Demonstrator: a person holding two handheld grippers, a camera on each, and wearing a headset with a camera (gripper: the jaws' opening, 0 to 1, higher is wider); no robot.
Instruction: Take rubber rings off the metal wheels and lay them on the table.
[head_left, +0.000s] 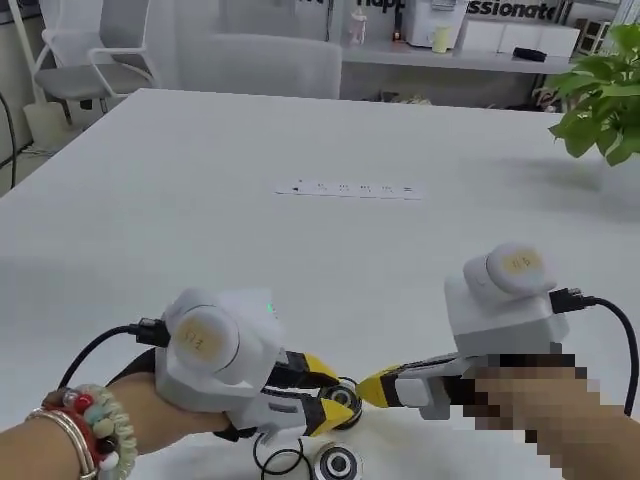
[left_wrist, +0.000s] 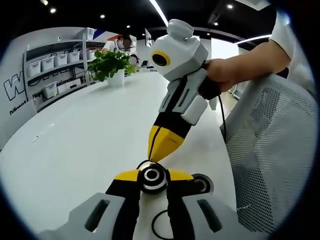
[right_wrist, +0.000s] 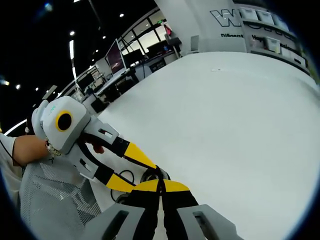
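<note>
Cut-off wall lettering (head_left: 510, 9) reads "ssionate"; a wall sign (right_wrist: 225, 17) starts with a large "W".

White table (head_left: 300, 130) bears power strip (head_left: 350, 189), wheel (head_left: 337, 463), loose ring (head_left: 283, 460).

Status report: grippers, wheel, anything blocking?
Left gripper shut on a metal wheel. Right gripper shut, fingers at that wheel's rim. One rubber ring and a second wheel lie on the table nearby, not blocking.
</note>
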